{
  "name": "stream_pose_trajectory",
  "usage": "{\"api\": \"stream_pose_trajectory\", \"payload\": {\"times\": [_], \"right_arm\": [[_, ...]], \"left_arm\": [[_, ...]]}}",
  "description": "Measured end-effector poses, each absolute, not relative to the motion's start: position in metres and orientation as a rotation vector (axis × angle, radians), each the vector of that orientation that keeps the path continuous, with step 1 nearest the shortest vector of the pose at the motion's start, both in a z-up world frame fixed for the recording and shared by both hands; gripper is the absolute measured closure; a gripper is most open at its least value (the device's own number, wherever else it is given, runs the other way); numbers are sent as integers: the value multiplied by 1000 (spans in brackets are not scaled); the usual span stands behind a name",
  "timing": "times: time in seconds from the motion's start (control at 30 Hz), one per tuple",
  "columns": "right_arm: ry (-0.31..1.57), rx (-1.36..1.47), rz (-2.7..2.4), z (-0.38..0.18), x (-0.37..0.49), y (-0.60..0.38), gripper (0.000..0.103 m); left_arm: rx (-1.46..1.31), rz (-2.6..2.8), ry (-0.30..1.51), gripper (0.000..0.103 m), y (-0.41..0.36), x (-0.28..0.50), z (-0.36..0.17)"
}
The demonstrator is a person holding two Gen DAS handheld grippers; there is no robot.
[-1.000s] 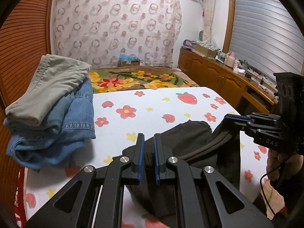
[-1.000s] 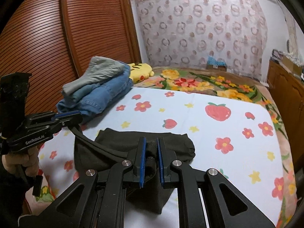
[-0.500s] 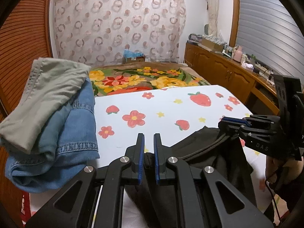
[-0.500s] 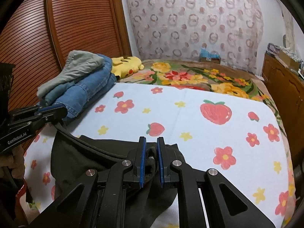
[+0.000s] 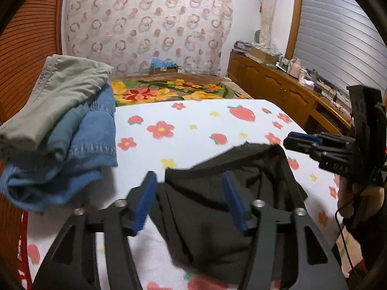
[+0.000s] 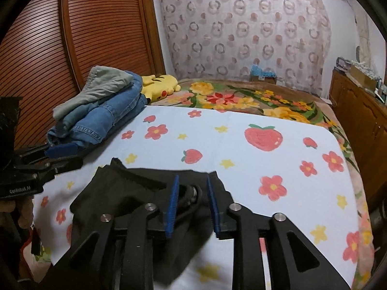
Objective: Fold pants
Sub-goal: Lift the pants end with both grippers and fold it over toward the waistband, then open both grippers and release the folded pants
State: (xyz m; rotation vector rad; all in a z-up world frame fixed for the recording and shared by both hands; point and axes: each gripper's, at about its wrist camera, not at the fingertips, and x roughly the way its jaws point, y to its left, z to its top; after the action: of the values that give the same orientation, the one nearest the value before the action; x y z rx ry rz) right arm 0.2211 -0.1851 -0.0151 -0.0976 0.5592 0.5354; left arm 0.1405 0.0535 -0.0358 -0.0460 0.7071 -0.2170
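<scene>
Pants (image 5: 217, 207), dark and bunched, lie at the near edge of the bed (image 5: 193, 125), on its white sheet printed with strawberries and flowers. Their fabric is rumpled into a loose heap with one edge raised toward the far side.

Left claw (image 5: 191, 200) is spread wide, its blue pads (image 5: 145, 200) well apart, and it grips nothing. The dark cloth lies between and under the two fingers; whether the pads touch it cannot be told. In the right wrist view this claw (image 6: 63, 154) shows from the side at the left edge, held low and level just beside the pants, with the person's hand (image 6: 21, 212) partly seen below it.

Right claw (image 6: 192, 203) is also parted, though less widely, and clamps nothing. A fold of the pants and a small round metal part sit in the gap between its pads (image 6: 173, 205). In the left wrist view it (image 5: 302, 141) points left from the right edge, level, just above the far right corner of the heap, with the right hand (image 5: 358, 193) gripping the handle beneath.

On the far left of the bed a stack of folded clothes (image 6: 101, 111) rests: blue jeans under a grey-green pair. A yellow plush (image 6: 159, 88) lies just beyond the stack. Farther off, a floral blanket (image 6: 241, 99) covers the bed, and a patterned curtain (image 6: 241, 29) hangs behind it. A wooden cabinet (image 5: 278, 89) runs along the right wall.
</scene>
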Motion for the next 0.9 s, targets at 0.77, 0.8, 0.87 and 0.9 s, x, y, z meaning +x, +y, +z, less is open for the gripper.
{"api": "stream_pose_trajectory", "payload": {"times": [0.77,0.8,0.87,0.9], "right_arm": [[576,-108,508,-26,126,-239,60],[579,-105,509,-26,125,-240,60],[582,-104,507,-28,123,-243,59],[583,-104,504,-29,124,-243,59]], "left_arm": [[22,-309,718,41,17,46,-67],[28,-316,721,41,14,44,-68],[40,-327,725,41,10,42,-72],[45,-333,729,41,8,42,-73]]}}
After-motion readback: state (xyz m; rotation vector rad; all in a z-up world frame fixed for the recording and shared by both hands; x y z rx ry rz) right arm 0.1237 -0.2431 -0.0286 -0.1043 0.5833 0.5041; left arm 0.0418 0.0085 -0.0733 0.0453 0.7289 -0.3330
